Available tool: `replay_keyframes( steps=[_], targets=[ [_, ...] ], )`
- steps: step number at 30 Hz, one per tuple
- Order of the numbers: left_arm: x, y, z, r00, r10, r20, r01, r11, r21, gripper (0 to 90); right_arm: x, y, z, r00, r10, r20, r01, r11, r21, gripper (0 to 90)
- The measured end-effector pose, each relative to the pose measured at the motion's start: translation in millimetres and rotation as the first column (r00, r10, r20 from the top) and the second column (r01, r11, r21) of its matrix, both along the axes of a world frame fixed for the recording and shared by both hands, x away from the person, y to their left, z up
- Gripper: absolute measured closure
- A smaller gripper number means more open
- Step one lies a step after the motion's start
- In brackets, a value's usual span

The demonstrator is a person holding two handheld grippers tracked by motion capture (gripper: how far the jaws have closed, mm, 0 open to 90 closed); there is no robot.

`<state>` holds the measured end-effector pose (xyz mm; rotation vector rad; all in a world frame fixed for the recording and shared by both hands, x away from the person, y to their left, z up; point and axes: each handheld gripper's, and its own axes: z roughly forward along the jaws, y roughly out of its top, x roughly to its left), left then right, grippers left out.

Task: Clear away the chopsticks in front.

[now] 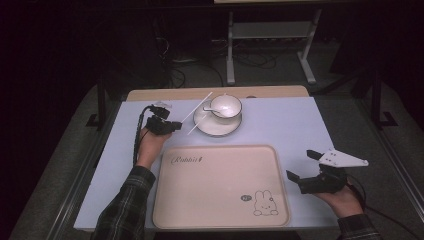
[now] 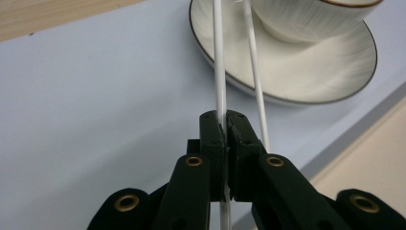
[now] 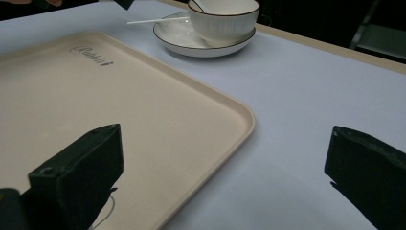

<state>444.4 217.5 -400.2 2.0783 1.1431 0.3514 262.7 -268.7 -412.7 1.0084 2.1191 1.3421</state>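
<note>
My left gripper is left of the saucer, shut on a thin white chopstick that slants up toward the bowl. In the left gripper view the jaws pinch that chopstick, while a second white chopstick runs beside it, outside the jaws, its far end resting on the saucer. A white ribbed bowl with a spoon in it stands on the saucer. My right gripper hovers open and empty past the tray's right edge; its jaws stand wide apart.
A large cream tray with a rabbit drawing and nothing on it lies in the front middle of the pale blue table. A wooden strip runs along the table's far edge. The table's right edge is close to my right hand.
</note>
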Motion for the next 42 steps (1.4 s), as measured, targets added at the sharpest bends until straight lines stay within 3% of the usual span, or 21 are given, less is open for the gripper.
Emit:
replay_keyframes(
  steps=[6, 7, 11, 12, 14, 17, 20, 25, 31, 42],
  targets=[
    [-22.1, 22.3, 2.8, 0.9999, 0.013, 0.009, -0.012, 0.9999, -0.01, 86.3, 0.3, 0.7, -0.1, 1.0, 0.0, -0.001, 0.0, 1.0, -0.001, 0.0],
    [-31.0, 29.1, 2.9, 0.9999, 0.012, 0.01, -0.012, 0.9997, -0.02, 86.3, 0.3, 0.9, -0.2, 1.0, 0.0, -0.001, 0.0, 1.0, -0.001, 0.0],
    [-45.6, 37.2, 2.7, 0.9998, 0.011, 0.013, -0.011, 0.9998, -0.014, 86.3, 0.4, 1.1, -0.3, 1.0, -0.001, 0.0, 0.001, 1.0, -0.003, 0.0],
    [-56.5, 41.3, 3.9, 0.9998, 0.01, 0.02, -0.01, 0.9999, -0.003, 86.3, 0.4, 1.4, -0.2, 1.0, -0.001, -0.002, 0.001, 1.0, -0.004, 0.0],
    [-62.1, 43.4, 4.7, 0.9997, 0.007, 0.023, -0.007, 1.0, -0.004, 86.3, 0.4, 1.5, -0.2, 1.0, -0.002, -0.002, 0.002, 1.0, -0.005, 0.0],
    [-82.2, 47.3, 7.4, 0.9996, -0.006, 0.029, 0.006, 1.0, -0.002, 86.3, 0.2, 1.8, -0.2, 1.0, -0.001, 0.0, 0.001, 1.0, -0.008, 0.0],
    [-99.0, 49.7, 8.5, 0.9993, -0.024, 0.029, 0.025, 0.9994, -0.025, 86.3, 0.2, 1.6, -0.3, 1.0, -0.004, -0.002, 0.004, 1.0, -0.008, 0.0],
    [-127.4, 46.9, 10.6, 0.9977, -0.061, 0.028, 0.063, 0.9958, -0.067, 86.3, 0.3, 1.9, -0.4, 1.0, -0.003, -0.001, 0.003, 1.0, -0.012, 0.0],
    [-151.6, 38.3, 4.1, 0.9949, -0.101, 0.005, 0.101, 0.99, -0.099, 86.3, 0.3, 2.2, -0.6, 1.0, -0.005, 0.0, 0.005, 1.0, -0.016, 0.0],
    [-173.2, 20.6, -15.0, 0.9827, -0.172, -0.069, 0.167, 0.9834, -0.07, 86.2, 0.6, 2.4, -1.2, 1.0, -0.006, -0.002, 0.006, 1.0, -0.023, 0.0]
  ],
)
